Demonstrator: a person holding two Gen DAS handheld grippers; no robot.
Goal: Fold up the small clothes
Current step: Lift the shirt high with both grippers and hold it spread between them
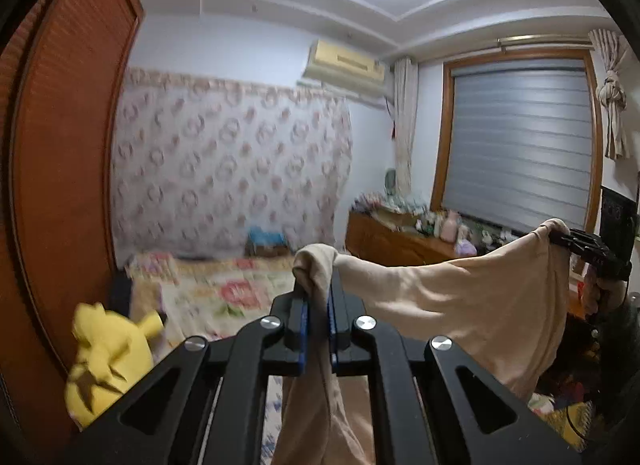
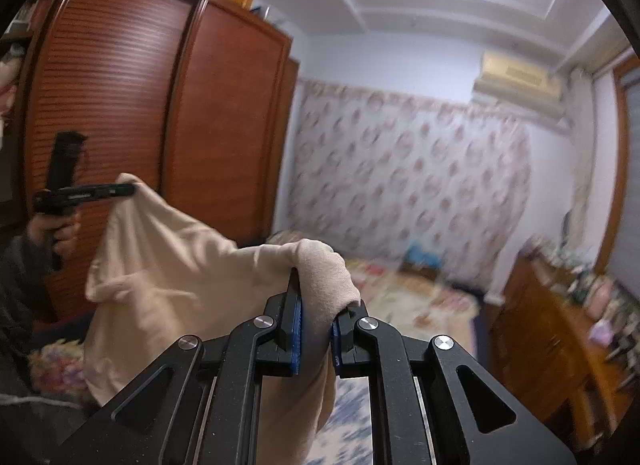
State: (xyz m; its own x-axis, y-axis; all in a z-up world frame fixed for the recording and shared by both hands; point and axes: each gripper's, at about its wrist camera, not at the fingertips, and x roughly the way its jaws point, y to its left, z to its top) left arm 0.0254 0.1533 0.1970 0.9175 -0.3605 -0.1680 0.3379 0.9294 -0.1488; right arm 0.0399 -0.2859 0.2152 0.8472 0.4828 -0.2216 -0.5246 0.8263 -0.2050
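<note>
I have the left tool (image 1: 318, 305) clamped tight on one corner of the beige garment (image 1: 460, 297), a bunch of cloth poking out past its tips and the rest hanging beneath. My right tool (image 2: 320, 317) pinches the opposite corner the same way. The cloth stretches between the two tools, raised in the air above the floral bed (image 1: 224, 297), sagging below both.

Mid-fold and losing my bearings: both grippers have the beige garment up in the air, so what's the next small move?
Probably lower it flat onto the bed. The left gripper and right gripper each pinch a corner, and the beige garment hangs sagging between them.
</note>
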